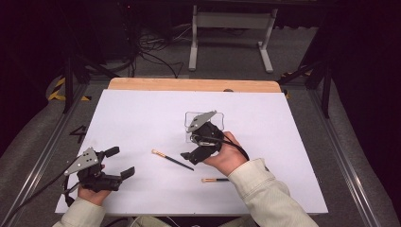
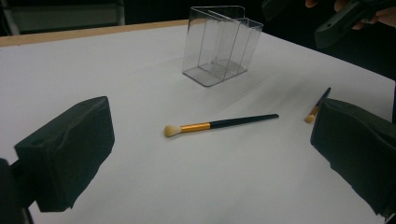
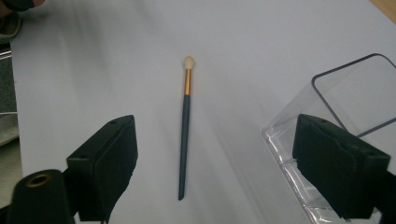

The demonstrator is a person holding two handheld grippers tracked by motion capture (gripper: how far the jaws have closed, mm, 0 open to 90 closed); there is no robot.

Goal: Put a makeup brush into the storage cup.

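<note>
A makeup brush (image 1: 172, 160) with a dark handle, gold ferrule and pale tip lies on the white sheet (image 1: 142, 118). My right gripper (image 1: 190, 156) hovers just right of it, jaws open. In the right gripper view the brush (image 3: 185, 126) lies lengthwise between the wide-apart jaws of the right gripper (image 3: 224, 168), untouched. A second, similar brush (image 1: 215, 179) lies nearer the person. A clear plastic divided holder (image 1: 204, 124) stands behind the right gripper, partly hidden. My left gripper (image 1: 120, 162) rests at the near left, open and empty.
The left gripper view shows the first brush (image 2: 219, 125), the second brush (image 2: 317, 105) and the clear holder (image 2: 222, 44) on the sheet. A wooden table edge (image 1: 194, 85) runs along the far side. Cables and a white stand lie on the floor beyond.
</note>
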